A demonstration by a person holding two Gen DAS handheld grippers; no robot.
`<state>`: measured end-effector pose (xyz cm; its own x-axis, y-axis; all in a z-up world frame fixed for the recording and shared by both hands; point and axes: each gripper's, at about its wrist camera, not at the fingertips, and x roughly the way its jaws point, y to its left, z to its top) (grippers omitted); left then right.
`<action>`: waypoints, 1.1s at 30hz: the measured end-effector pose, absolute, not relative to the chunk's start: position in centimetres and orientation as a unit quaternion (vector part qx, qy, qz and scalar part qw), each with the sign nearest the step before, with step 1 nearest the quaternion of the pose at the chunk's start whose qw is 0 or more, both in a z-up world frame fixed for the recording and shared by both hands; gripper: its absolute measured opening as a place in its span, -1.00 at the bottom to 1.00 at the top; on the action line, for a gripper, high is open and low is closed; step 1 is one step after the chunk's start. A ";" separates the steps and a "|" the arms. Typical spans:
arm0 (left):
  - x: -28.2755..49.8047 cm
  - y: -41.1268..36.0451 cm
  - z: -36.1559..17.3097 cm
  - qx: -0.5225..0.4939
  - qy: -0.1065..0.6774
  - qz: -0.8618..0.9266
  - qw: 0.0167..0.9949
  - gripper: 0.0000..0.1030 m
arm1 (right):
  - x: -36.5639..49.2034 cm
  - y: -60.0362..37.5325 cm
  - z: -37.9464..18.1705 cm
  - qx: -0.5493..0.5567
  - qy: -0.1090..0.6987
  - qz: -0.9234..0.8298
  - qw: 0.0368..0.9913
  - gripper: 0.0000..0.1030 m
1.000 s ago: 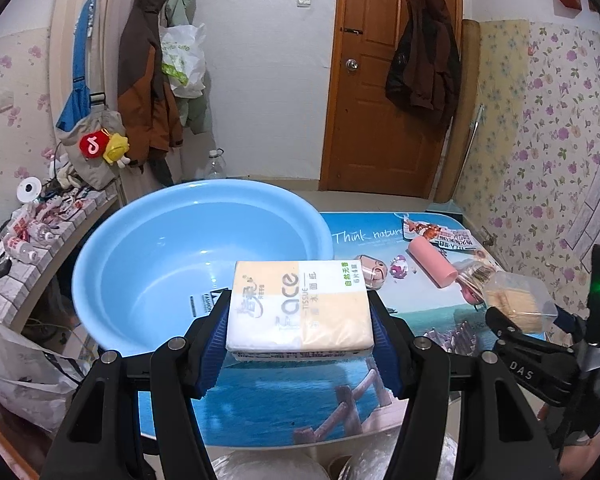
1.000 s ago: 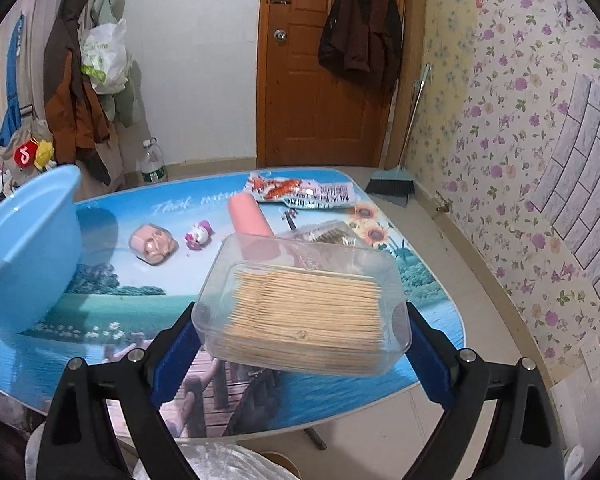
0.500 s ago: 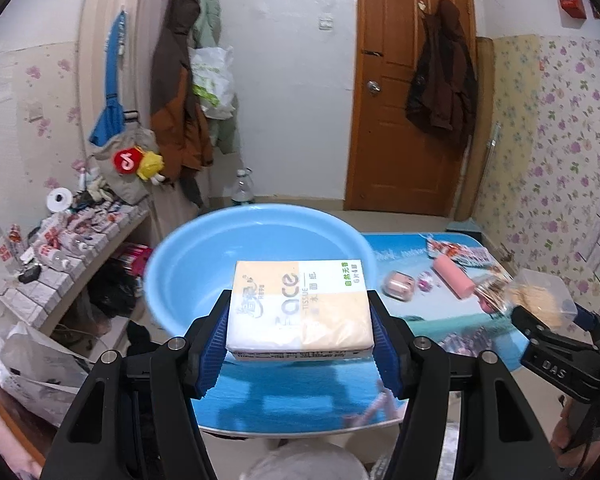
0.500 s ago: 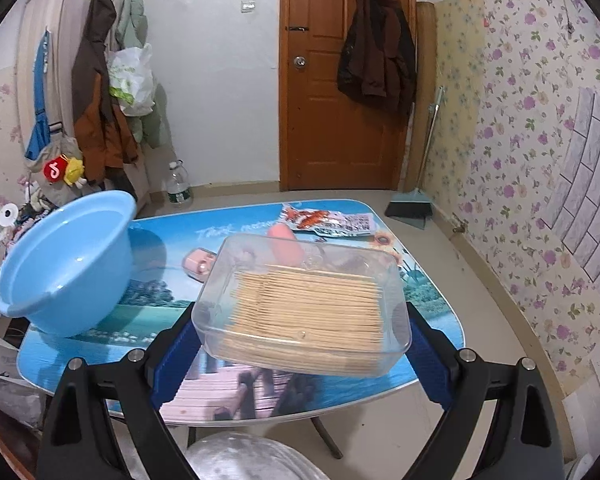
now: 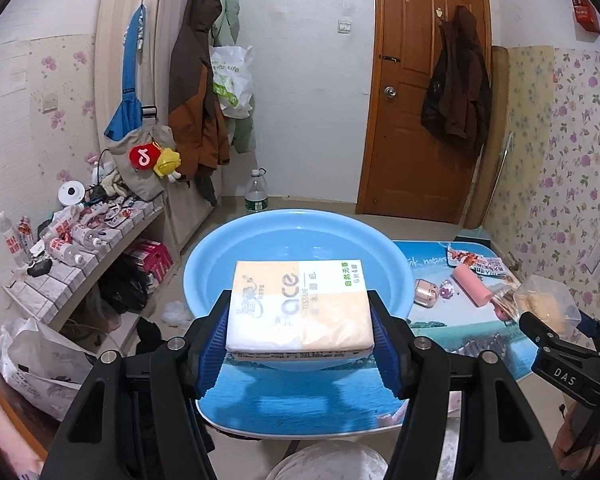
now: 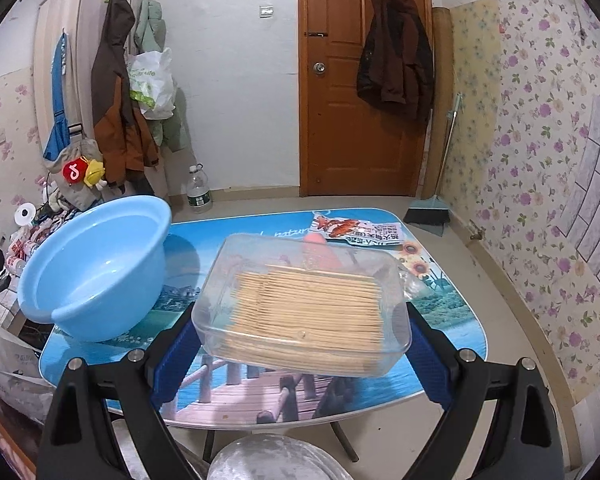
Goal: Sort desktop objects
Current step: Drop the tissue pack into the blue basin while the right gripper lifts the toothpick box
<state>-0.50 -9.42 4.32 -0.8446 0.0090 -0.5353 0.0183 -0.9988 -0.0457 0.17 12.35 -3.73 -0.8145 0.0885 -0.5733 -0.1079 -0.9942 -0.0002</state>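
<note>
left gripper [image 5: 298, 340] pinches a tissue pack [image 5: 299, 311] between its blue pads, held in the air in front of the blue basin [image 5: 300, 236], which sits on the left end of the table [image 6: 260, 392]; right gripper [image 6: 300, 340] clamps a clear box of toothpicks [image 6: 304, 306] above the table; pink tube [image 5: 470, 286], snack packet [image 6: 356, 232] and small trinkets [image 5: 434, 292] lie on the tabletop right of the basin

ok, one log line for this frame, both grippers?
left gripper: shut on tissue pack | right gripper: shut on toothpick box | blue basin: empty, on table | both items held above table
</note>
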 end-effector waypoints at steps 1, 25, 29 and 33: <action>-0.5 -9.5 4.3 0.279 0.024 -0.960 0.002 0.19 | 0.2 12.1 -3.6 -0.299 0.015 0.953 0.048 0.83; -3.1 -10.4 3.4 0.288 0.016 -0.957 0.016 0.19 | -1.0 11.2 -3.4 -0.297 0.004 0.954 0.031 0.83; -4.3 -10.5 2.6 0.295 0.014 -0.955 0.014 0.19 | -1.8 10.7 -3.6 -0.299 0.000 0.954 0.029 0.83; -6.3 -10.4 1.1 0.309 0.010 -0.951 0.010 0.19 | -2.7 10.4 -4.4 -0.309 -0.003 0.951 0.031 0.83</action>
<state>-6.31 -10.35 1.09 -0.8087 -0.0123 -0.5881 0.0243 -0.9996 -0.0125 -2.65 10.39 -4.37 -0.8074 0.0603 -0.5870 -0.0562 -0.9981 -0.0252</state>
